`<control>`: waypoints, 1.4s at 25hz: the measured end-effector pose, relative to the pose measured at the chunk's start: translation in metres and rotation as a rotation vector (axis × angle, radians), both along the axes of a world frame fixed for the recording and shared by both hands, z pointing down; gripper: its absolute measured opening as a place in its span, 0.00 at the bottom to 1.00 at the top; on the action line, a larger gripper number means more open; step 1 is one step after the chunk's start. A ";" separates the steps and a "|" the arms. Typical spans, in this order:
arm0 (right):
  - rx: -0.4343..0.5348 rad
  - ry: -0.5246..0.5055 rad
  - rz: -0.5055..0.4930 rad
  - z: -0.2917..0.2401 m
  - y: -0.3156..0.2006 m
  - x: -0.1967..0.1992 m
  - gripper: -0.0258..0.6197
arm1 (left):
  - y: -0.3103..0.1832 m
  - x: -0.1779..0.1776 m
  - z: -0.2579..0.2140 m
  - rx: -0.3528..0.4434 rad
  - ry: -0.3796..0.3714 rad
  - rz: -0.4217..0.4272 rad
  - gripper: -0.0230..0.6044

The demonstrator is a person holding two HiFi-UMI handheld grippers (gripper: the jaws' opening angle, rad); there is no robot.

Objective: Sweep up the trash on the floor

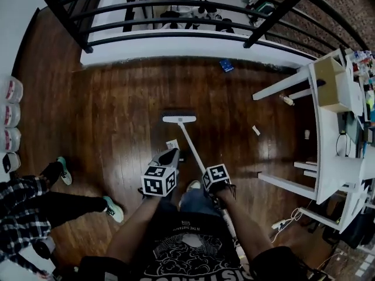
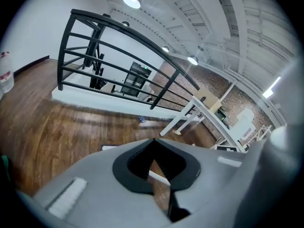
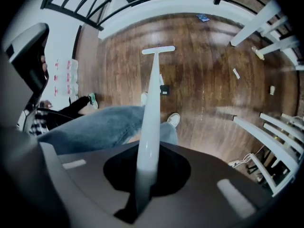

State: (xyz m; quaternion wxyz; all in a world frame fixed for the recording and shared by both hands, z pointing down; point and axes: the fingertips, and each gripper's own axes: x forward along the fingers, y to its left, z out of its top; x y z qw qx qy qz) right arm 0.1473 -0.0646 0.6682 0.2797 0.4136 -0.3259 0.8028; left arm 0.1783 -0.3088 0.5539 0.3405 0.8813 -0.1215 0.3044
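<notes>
A white broom, its head (image 1: 179, 119) on the dark wood floor, runs back by its handle (image 3: 153, 94) into my right gripper (image 1: 215, 177), which is shut on it; the handle fills the jaw gap (image 3: 148, 151). My left gripper (image 1: 169, 158) hovers just left of the handle, jaws together with nothing seen in them (image 2: 153, 144). Trash lies scattered: a white scrap (image 1: 172, 144) and a small black piece (image 1: 183, 155) by the broom, a blue piece (image 1: 226, 65) near the railing base, and another white scrap (image 1: 256, 130).
A white table (image 1: 328, 127) stands at the right, with a beige bit (image 1: 287, 100) by its leg. A black railing (image 1: 176, 4) closes the far side. Another person's legs and teal shoes (image 1: 114, 209) are at the left, by several bottles (image 1: 9, 116). A power strip (image 1: 281, 222) lies lower right.
</notes>
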 end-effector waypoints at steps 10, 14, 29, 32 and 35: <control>0.077 0.085 0.322 -0.013 -0.060 0.140 0.04 | -0.020 0.102 -0.017 0.031 0.029 0.100 0.04; 0.086 0.081 0.386 -0.007 -0.073 0.219 0.04 | -0.032 0.158 -0.015 0.037 0.014 0.075 0.04; 0.042 0.066 0.433 0.062 -0.104 0.506 0.04 | -0.046 0.357 0.013 0.027 -0.090 0.001 0.04; 0.037 0.081 0.439 0.082 -0.117 0.546 0.04 | -0.052 0.362 0.025 0.031 -0.125 -0.012 0.04; 0.015 0.093 0.431 0.098 -0.127 0.575 0.04 | -0.057 0.355 0.034 0.027 -0.159 -0.039 0.04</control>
